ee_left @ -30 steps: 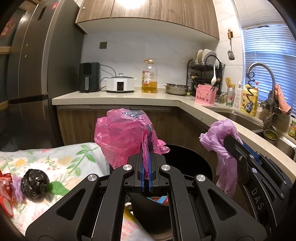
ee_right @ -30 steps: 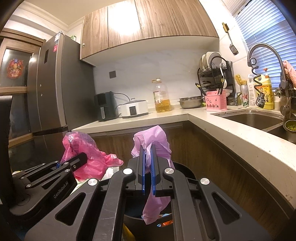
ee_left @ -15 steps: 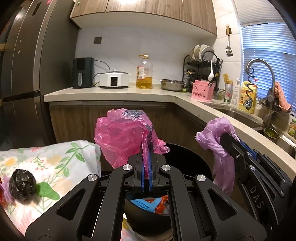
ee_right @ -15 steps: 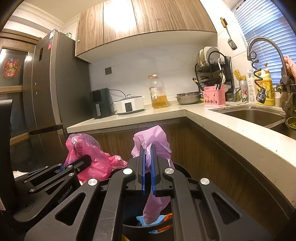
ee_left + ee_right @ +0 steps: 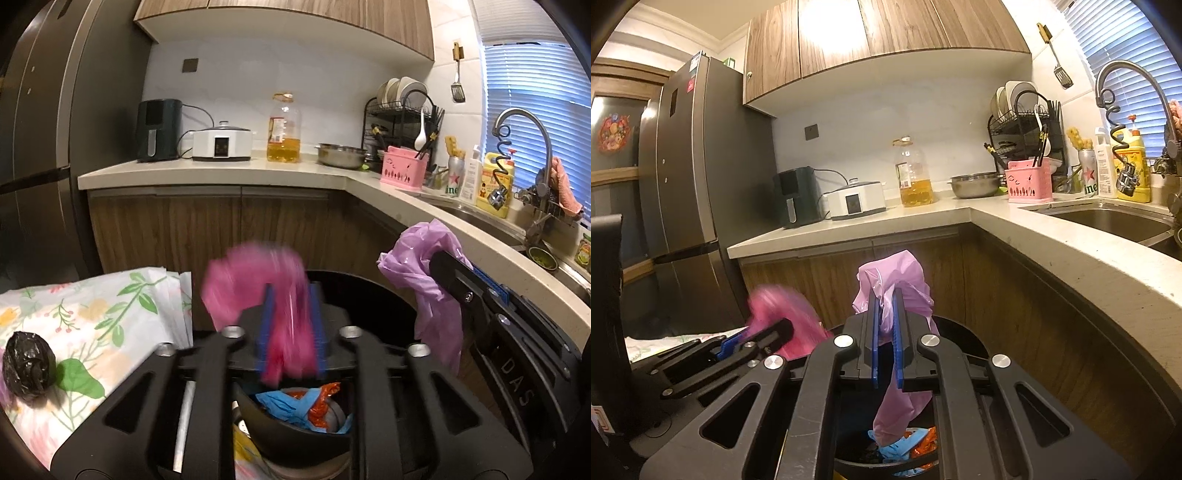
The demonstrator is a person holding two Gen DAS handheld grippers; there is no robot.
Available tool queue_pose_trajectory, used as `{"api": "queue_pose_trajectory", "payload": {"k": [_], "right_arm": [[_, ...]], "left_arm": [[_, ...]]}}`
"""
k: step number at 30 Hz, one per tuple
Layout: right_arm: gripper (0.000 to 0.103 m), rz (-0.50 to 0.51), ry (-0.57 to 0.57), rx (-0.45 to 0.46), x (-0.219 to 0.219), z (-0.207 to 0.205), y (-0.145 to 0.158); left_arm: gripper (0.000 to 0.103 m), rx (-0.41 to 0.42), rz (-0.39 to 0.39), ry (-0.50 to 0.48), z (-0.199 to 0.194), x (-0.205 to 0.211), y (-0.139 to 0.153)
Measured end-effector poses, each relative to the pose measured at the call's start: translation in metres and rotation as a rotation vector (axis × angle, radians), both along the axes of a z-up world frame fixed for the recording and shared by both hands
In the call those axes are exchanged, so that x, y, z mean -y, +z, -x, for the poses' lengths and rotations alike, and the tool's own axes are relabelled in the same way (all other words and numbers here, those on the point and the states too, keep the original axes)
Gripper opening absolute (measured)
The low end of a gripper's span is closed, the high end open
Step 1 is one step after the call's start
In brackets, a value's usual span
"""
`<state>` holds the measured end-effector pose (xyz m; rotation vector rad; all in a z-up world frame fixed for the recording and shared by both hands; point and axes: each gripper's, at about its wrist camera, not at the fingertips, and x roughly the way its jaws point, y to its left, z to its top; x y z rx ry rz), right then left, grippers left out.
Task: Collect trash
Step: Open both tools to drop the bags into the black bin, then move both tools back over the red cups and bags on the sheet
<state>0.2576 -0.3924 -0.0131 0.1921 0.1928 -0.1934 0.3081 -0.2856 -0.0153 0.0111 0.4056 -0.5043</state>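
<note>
Trash: 2 thin crinkly plastic bags, both over the black round trash bin [image 5: 373,295].

- Hot-pink bag [image 5: 255,291], motion-blurred, sits between the blue pads of the left tongs [image 5: 291,325]; jaws are opening w/ a clear gap each side, pads not pressing it.
- Lilac bag [image 5: 901,291], limp, wrinkled film, between the blue pads of the right tongs [image 5: 885,336]; tail hangs down into the bin mouth. Jaws are opening, gap narrow, bag still bunched between pads.
- Bin: smooth black plastic, curved rim, open top. Inside: blue film scrap [image 5: 295,402] + orange-red foil wrapper [image 5: 321,402], crumpled.
- 1 more trash item: small black bag ball [image 5: 27,365], glossy, knotted, on floral cloth [image 5: 110,314] (white, green leaves) left of the bin.

Edges/room: bin is tucked against the wood-grain cabinet fronts under the L-shaped pale stone tabletop [image 5: 1071,258]; the tabletop edge overhangs on the right side, just beside the right tongs. Both tongs are side by side over the bin, apart, not touching. Cloth edge ends near the bin rim.

Tabletop, back: 1 dark air fryer [image 5: 159,129], 1 white cooker [image 5: 221,142], 1 oil jug [image 5: 283,129], 1 steel bowl [image 5: 340,155], 1 pink utensil caddy [image 5: 404,168]. Steel fridge [image 5: 690,184] at left.
</note>
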Motion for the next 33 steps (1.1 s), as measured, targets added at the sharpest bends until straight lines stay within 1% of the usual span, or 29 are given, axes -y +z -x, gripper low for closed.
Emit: {"api": "queue_pose_trajectory", "payload": {"k": [1, 2, 3, 5, 7, 11, 14, 16, 17, 19, 20, 21, 25, 33], "right_arm": [[0.016, -0.003, -0.003, -0.006, 0.002, -0.001, -0.001], [0.02, -0.007, -0.006, -0.007, 0.002, -0.001, -0.002], [0.024, -0.013, -0.008, -0.007, 0.003, -0.001, -0.002], [0.024, -0.016, -0.016, -0.012, 0.006, -0.002, -0.003], [0.024, -0.017, -0.024, -0.016, 0.007, -0.001, -0.004], [0.031, -0.018, -0.034, -0.02, 0.009, 0.002, -0.006], [0.04, -0.024, -0.041, -0.026, 0.01, 0.005, -0.007], [0.049, -0.026, -0.044, -0.029, 0.009, 0.006, -0.008], [0.05, -0.027, -0.048, -0.032, 0.008, 0.008, -0.008], [0.062, -0.031, -0.054, -0.038, 0.007, 0.011, -0.008], [0.064, -0.034, -0.055, -0.037, 0.006, 0.014, -0.008], [0.068, -0.035, -0.057, -0.042, 0.005, 0.016, -0.008], [0.078, -0.032, -0.047, -0.054, -0.004, 0.024, -0.006], [0.081, -0.02, -0.027, -0.068, -0.024, 0.039, -0.001]], "left_arm": [[0.046, -0.002, 0.003, 0.005, -0.001, 0.0, -0.001], [0.049, -0.006, 0.009, 0.004, -0.002, -0.001, -0.002], [0.049, -0.015, 0.014, -0.004, -0.003, -0.001, -0.004], [0.052, -0.023, 0.006, -0.003, -0.004, -0.001, -0.006], [0.057, -0.022, 0.001, 0.008, -0.004, -0.002, -0.008], [0.065, -0.03, 0.007, 0.028, -0.004, -0.006, -0.01], [0.07, -0.034, 0.009, 0.046, -0.003, -0.011, -0.01], [0.074, -0.037, 0.008, 0.057, 0.0, -0.016, -0.01], [0.077, -0.038, 0.008, 0.063, 0.001, -0.018, -0.01], [0.081, -0.039, 0.01, 0.077, 0.005, -0.024, -0.01], [0.083, -0.04, 0.012, 0.088, 0.007, -0.027, -0.009], [0.083, -0.042, 0.015, 0.095, 0.01, -0.031, -0.009], [0.086, -0.036, 0.02, 0.121, 0.024, -0.047, -0.007], [0.086, 0.002, 0.012, 0.176, 0.058, -0.078, 0.001]]}}
